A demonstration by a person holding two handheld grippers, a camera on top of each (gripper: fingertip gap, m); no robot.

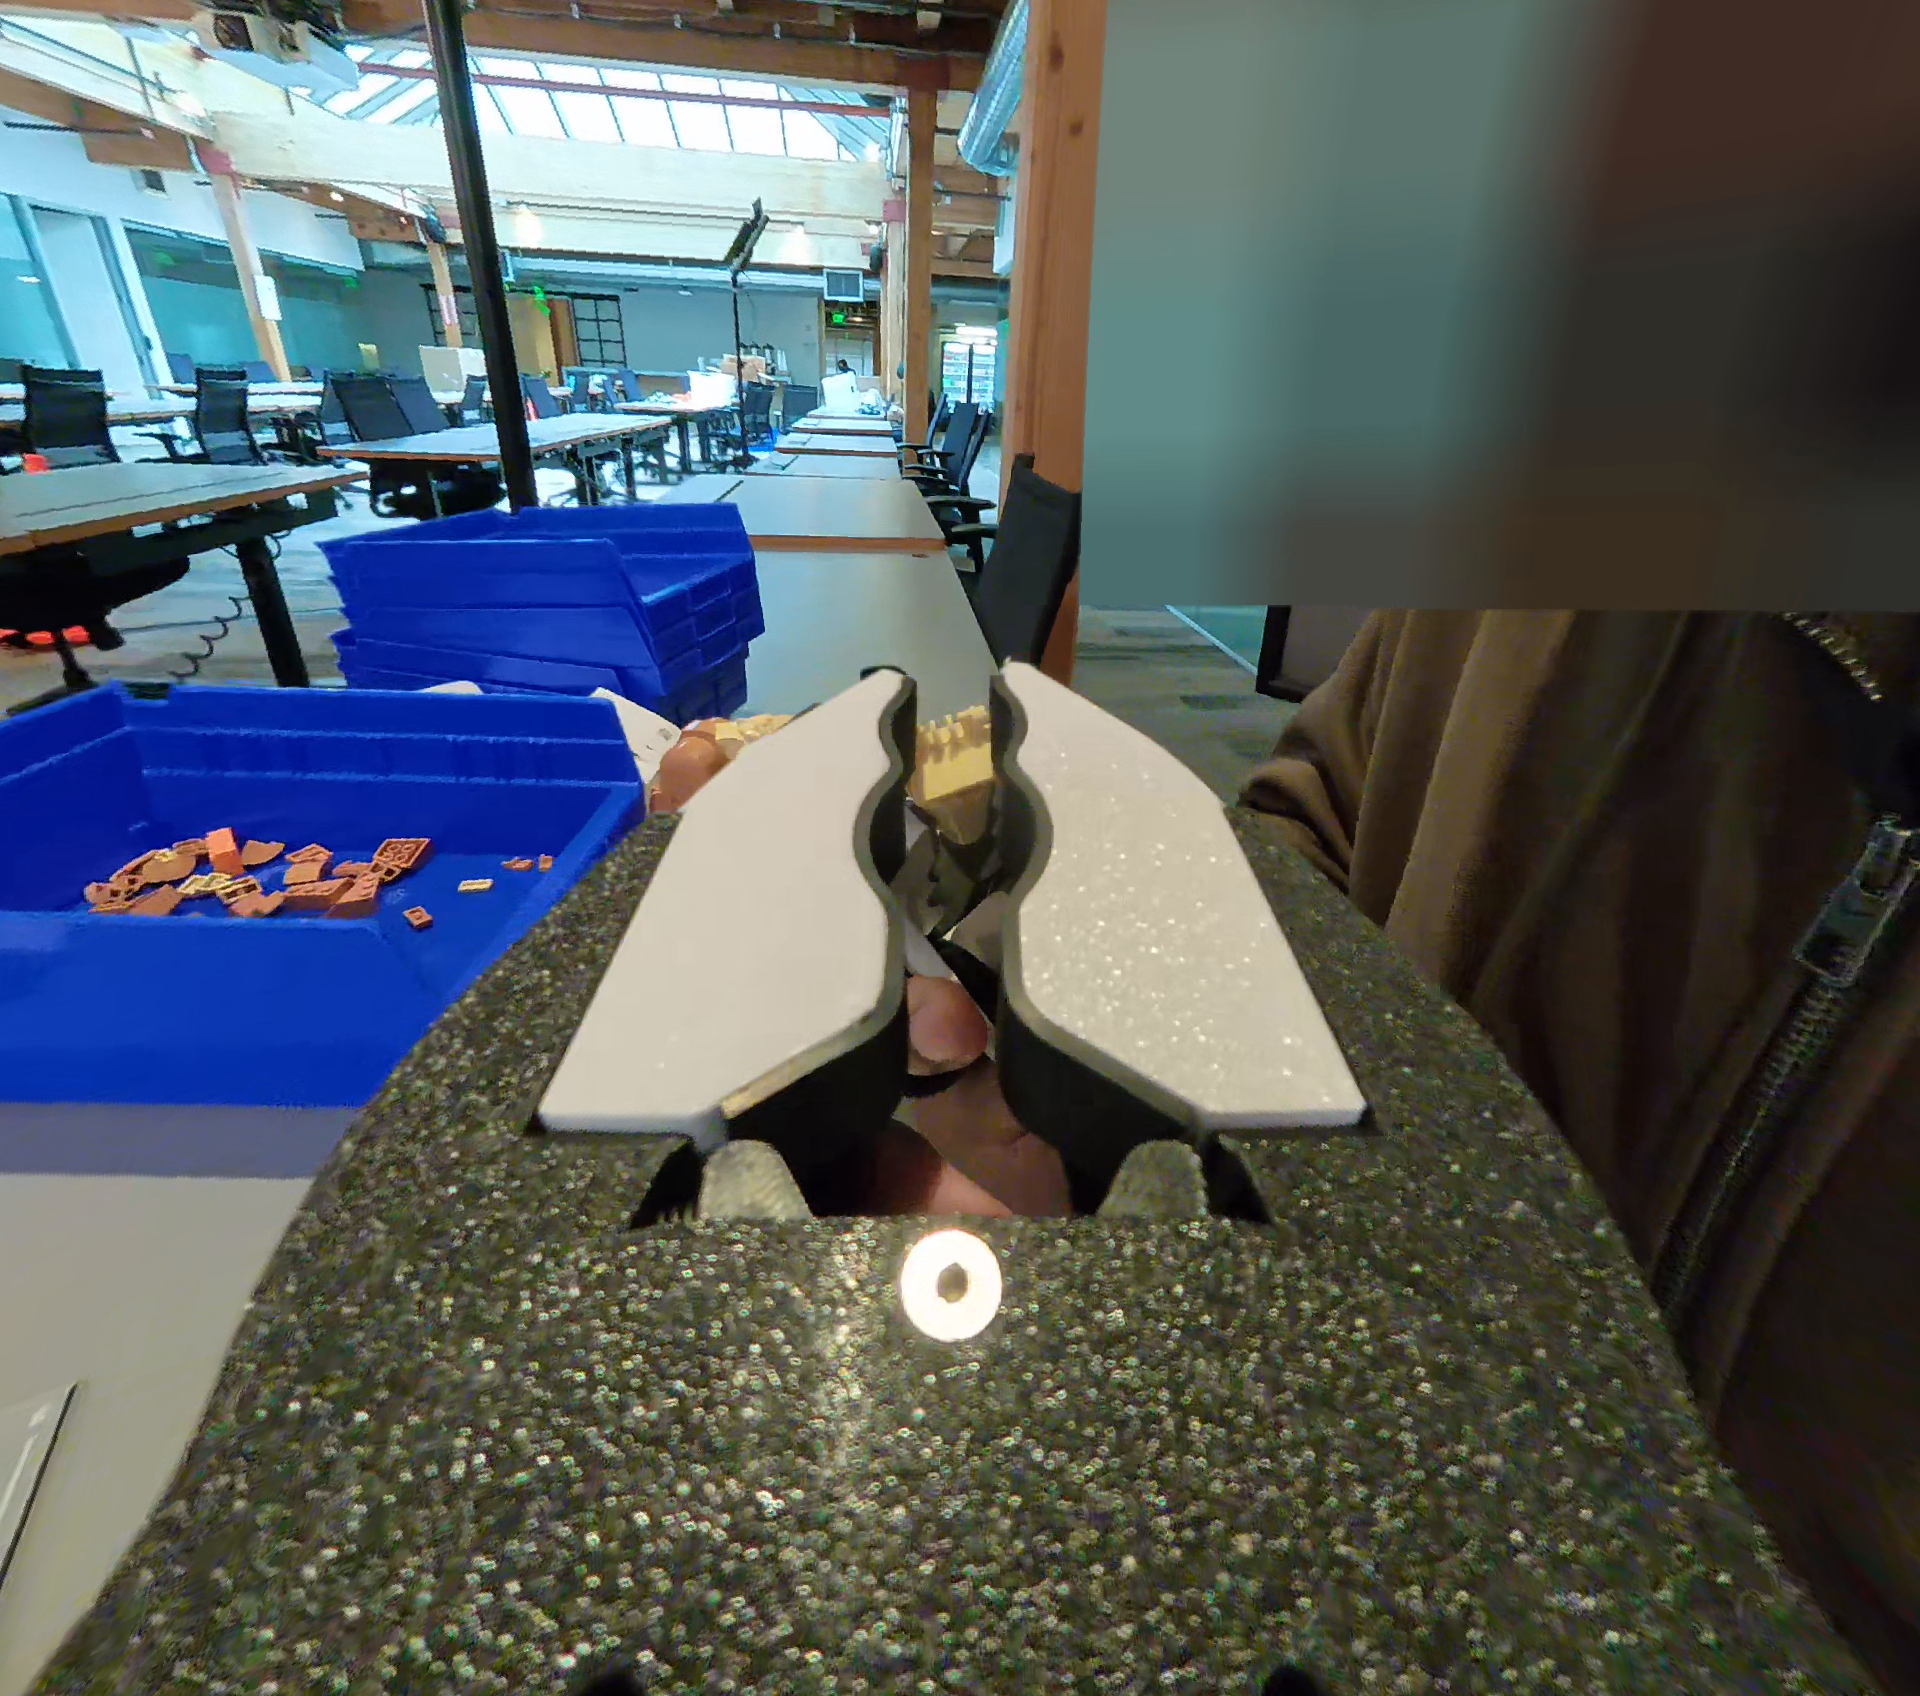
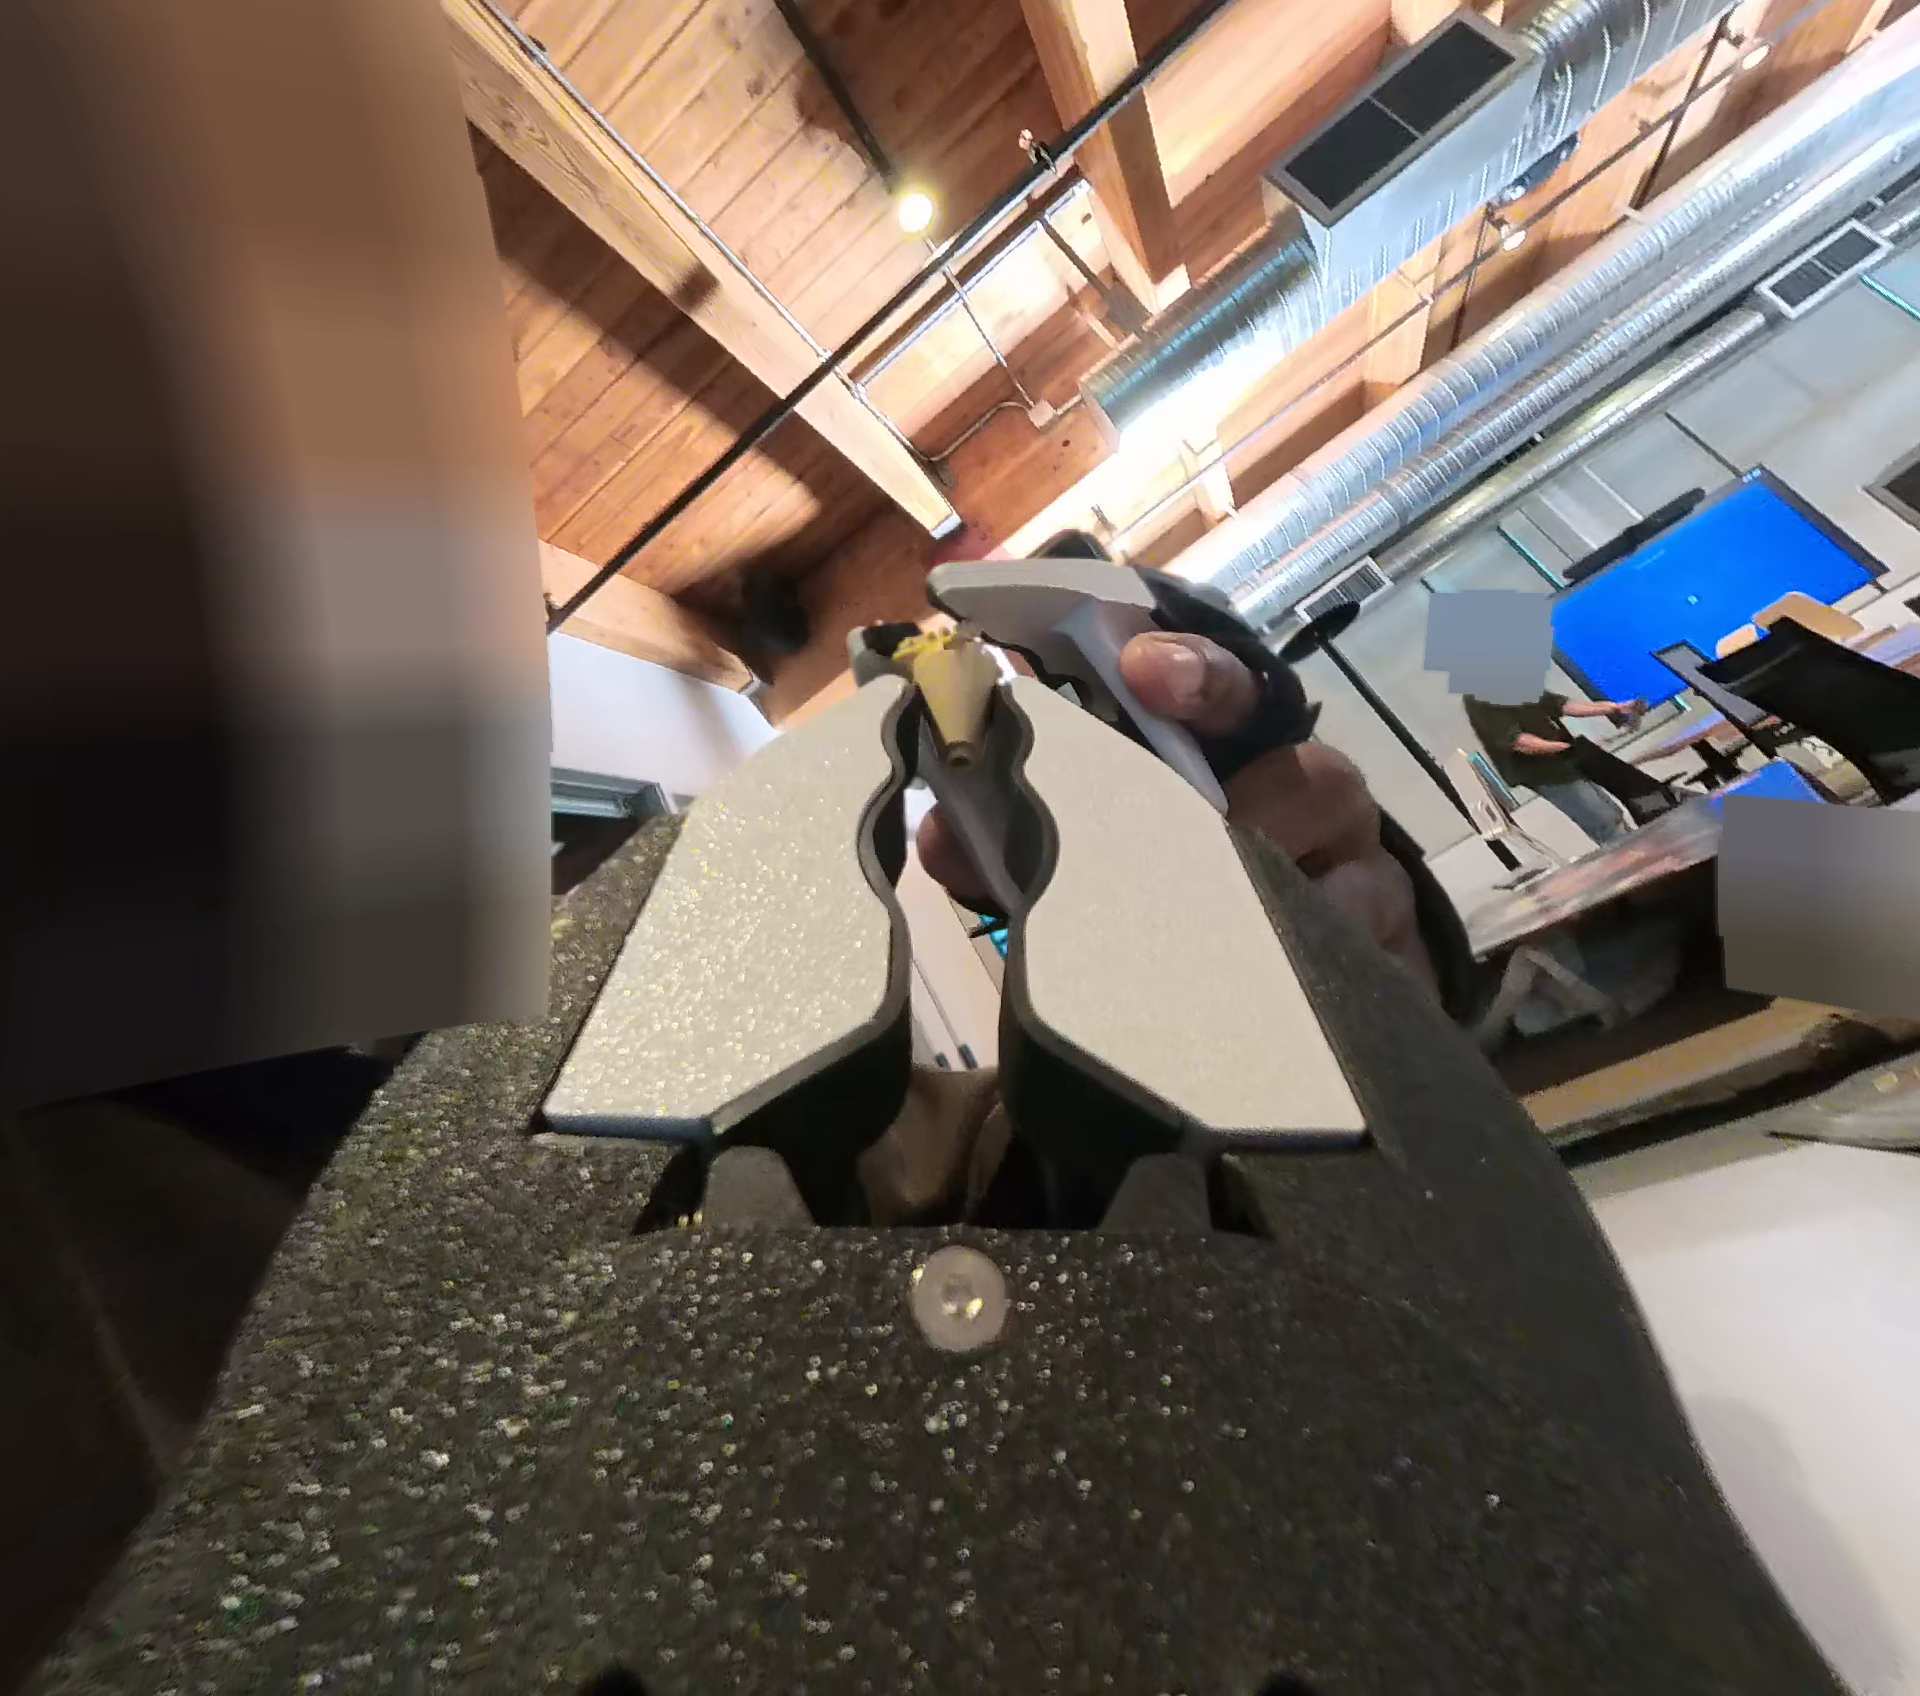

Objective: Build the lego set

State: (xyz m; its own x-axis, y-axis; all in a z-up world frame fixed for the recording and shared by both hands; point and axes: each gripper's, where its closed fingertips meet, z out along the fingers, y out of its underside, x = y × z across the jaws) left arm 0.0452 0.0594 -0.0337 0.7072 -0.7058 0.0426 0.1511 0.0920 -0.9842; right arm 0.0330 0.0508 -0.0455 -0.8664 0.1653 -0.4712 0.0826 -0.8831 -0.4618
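Left gripper (image 1: 951, 737): clenched on tan lego piece (image 1: 951, 773) | right gripper (image 2: 954, 716): clenched on tan cone piece (image 2: 954, 716), long axis along fingers | pieces held tip-to-tip, left gripper just ahead.

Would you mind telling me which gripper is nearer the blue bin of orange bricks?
Left. The left gripper is raised just right of the blue bin; the right gripper points ceilingward, no bin in its view.

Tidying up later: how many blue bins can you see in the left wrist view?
At least 2: one open blue bin at left holding brown bricks, plus a nested stack behind it, whose bins cannot be counted.
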